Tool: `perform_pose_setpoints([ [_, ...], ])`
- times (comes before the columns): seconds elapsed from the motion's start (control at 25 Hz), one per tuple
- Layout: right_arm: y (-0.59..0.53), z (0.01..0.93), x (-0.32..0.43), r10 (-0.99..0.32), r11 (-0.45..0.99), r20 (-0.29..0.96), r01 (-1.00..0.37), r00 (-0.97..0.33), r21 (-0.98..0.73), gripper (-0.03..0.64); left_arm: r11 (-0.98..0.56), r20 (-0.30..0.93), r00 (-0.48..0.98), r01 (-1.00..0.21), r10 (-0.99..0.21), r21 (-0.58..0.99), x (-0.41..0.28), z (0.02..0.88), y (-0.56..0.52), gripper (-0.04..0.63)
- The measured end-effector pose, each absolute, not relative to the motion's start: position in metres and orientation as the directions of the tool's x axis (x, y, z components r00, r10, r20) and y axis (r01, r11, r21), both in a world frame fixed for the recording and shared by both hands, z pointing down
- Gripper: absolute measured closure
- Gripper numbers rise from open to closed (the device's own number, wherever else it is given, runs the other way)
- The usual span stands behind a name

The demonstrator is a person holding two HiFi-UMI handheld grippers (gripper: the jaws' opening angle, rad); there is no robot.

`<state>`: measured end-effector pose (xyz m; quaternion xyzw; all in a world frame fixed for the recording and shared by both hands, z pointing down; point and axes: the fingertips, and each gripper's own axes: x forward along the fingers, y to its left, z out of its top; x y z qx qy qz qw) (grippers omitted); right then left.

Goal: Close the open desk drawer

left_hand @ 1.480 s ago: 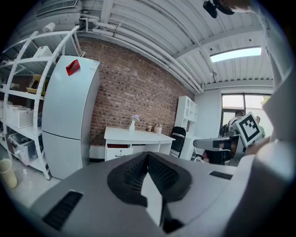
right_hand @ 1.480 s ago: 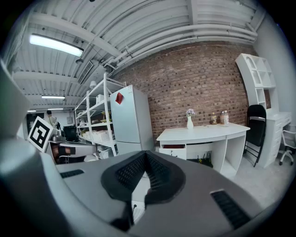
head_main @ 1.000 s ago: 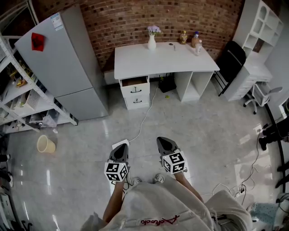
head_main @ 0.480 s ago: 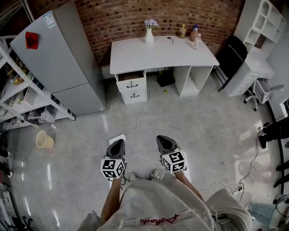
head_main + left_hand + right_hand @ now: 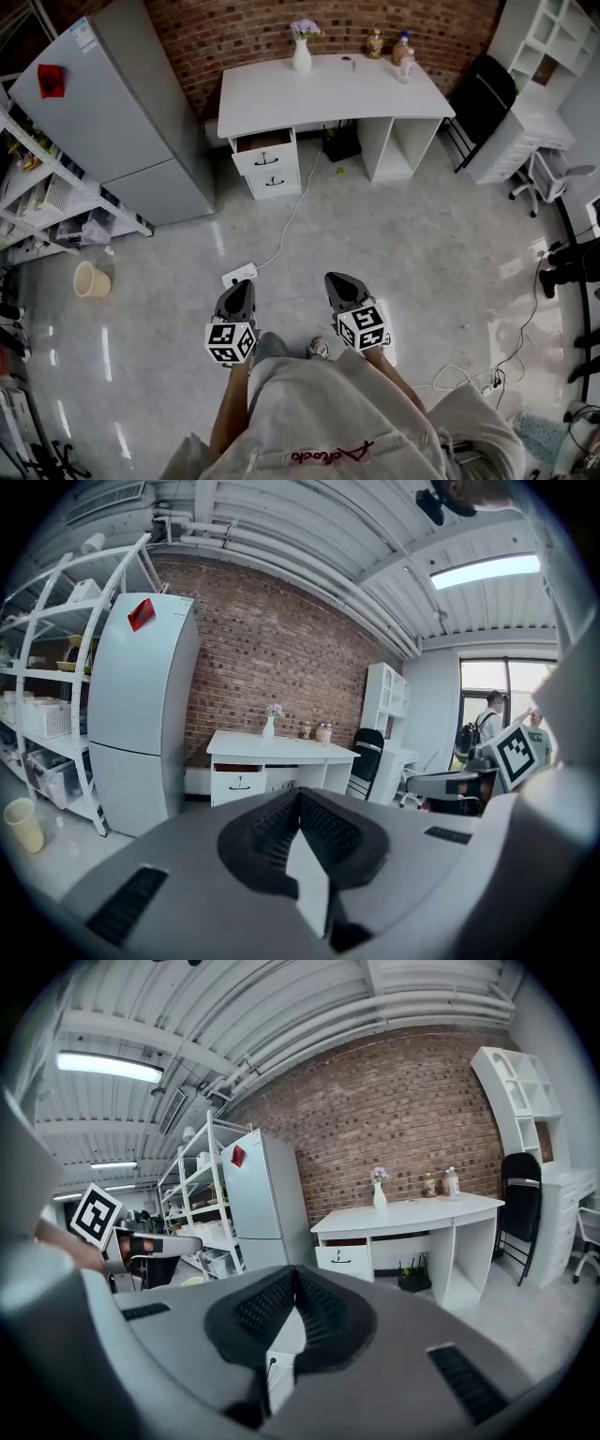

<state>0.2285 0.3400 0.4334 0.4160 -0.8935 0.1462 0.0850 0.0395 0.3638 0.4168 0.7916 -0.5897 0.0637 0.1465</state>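
A white desk (image 5: pixel 328 89) stands against the brick wall at the far side of the room. Under its left end the top drawer (image 5: pixel 263 142) is pulled out a little, with a shut drawer (image 5: pixel 269 180) below it. The same desk (image 5: pixel 277 749) and its open drawer (image 5: pixel 240 780) show small in the left gripper view, and the desk (image 5: pixel 412 1213) and its open drawer (image 5: pixel 343 1255) in the right gripper view. My left gripper (image 5: pixel 237 291) and right gripper (image 5: pixel 339 283) are both shut and empty, held side by side in front of me, far from the desk.
A grey fridge (image 5: pixel 103 112) stands left of the desk, metal shelves (image 5: pixel 37 202) beyond it. A power strip (image 5: pixel 239 275) with a cable lies on the floor ahead. A beige bucket (image 5: pixel 91 279) sits at the left. A black chair (image 5: pixel 480 103) and white shelving (image 5: pixel 544 56) stand right.
The desk and fridge have slid up and away in the head view, and the power strip now lies just ahead of my left gripper. Both grippers stay shut.
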Motion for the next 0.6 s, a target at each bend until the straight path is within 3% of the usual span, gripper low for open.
perform_pose_setpoints([
  [0.6, 0.314, 0.446, 0.219, -0.698, 0.625, 0.287, -0.754, -0.656, -0.202, 0.598, -0.237, 0.282, 0.278, -0.956, -0.918, 0.171, 0.029, 0.428, 0.337, 0.583],
])
